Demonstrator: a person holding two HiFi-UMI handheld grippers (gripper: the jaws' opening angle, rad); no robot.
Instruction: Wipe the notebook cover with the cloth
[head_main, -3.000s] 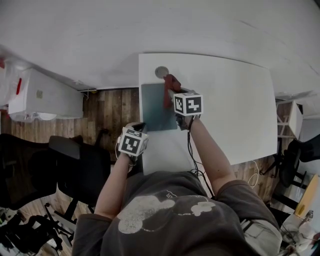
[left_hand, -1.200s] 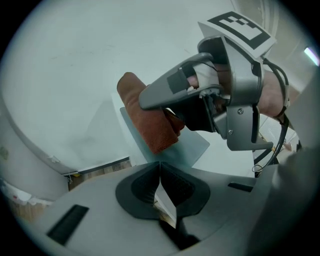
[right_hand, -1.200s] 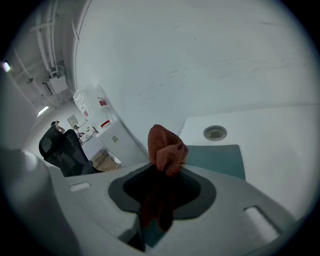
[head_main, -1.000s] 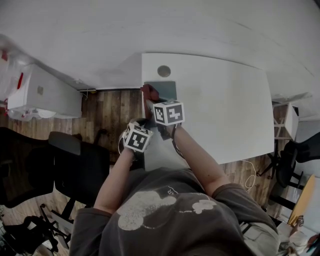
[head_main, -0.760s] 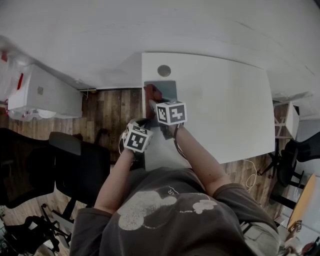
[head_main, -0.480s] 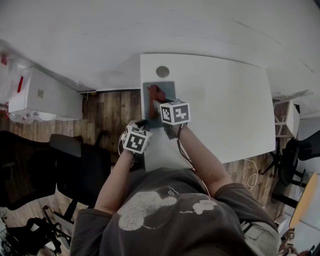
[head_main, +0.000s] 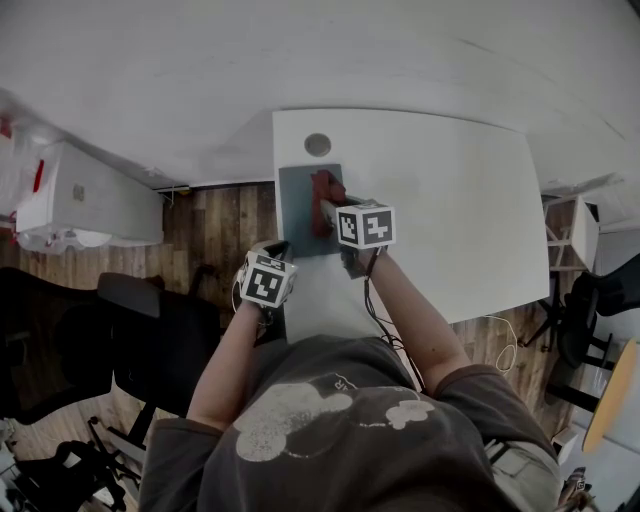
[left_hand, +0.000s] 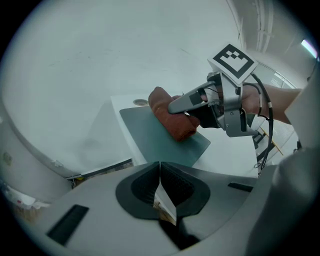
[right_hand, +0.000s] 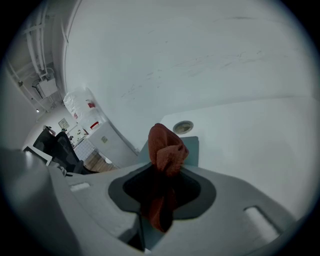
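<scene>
Right tool (head_main: 327, 207) holds cloth (head_main: 322, 187) on notebook (head_main: 297, 218), inside edges.

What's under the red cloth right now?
The cloth, clamped in the right gripper, lies on the grey-green notebook cover, which lies on the white table. The cover patch directly beneath the cloth is covered, so its state cannot be seen.

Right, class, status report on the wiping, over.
Left gripper clamped on near edge of notebook. Right gripper shut on red cloth, cloth down on notebook. Nothing in the way; table grommet lies beyond.
</scene>
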